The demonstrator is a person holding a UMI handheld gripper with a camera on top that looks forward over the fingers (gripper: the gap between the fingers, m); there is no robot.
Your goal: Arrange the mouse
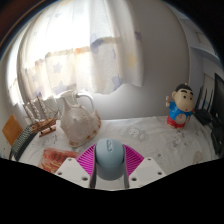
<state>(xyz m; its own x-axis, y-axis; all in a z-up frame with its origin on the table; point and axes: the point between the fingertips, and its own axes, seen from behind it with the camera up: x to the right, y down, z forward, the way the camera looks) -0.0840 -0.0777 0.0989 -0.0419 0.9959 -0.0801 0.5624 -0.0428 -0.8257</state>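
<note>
A grey computer mouse sits between my gripper's two fingers, with the magenta pads pressed against both of its sides. The gripper is shut on the mouse and holds it above a table covered with a pale patterned cloth. The mouse's underside and the table right below it are hidden.
A clear glass jug stands ahead to the left, with a dark rack beyond it. A cartoon boy figure in a red top stands to the right, next to a dark object. A reddish item lies near the left finger. Curtains hang behind.
</note>
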